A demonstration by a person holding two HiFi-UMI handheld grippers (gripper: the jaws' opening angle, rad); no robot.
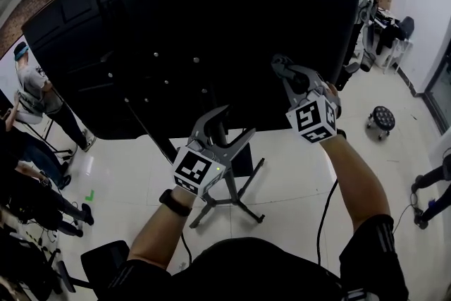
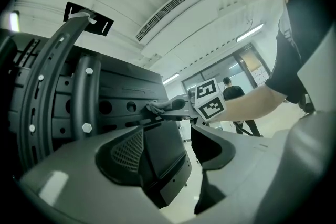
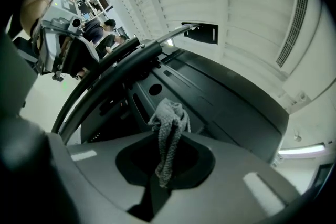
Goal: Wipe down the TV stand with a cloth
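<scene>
Head view, centre right: right gripper [image 1: 282, 67] is raised near the black TV stand [image 1: 230, 188]; left gripper [image 1: 239, 120] sits lower centre.

Left gripper view: fingers apart, empty.

Right gripper view, mid-frame: fingers clamped on the cloth [image 3: 169, 131], seemingly soft, light and limp; a bunched pinch suits it.

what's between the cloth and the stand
Nothing visible. The cloth, pinched in the right gripper, sits right before the stand with only air between them. Whether they touch can't be told.
</scene>
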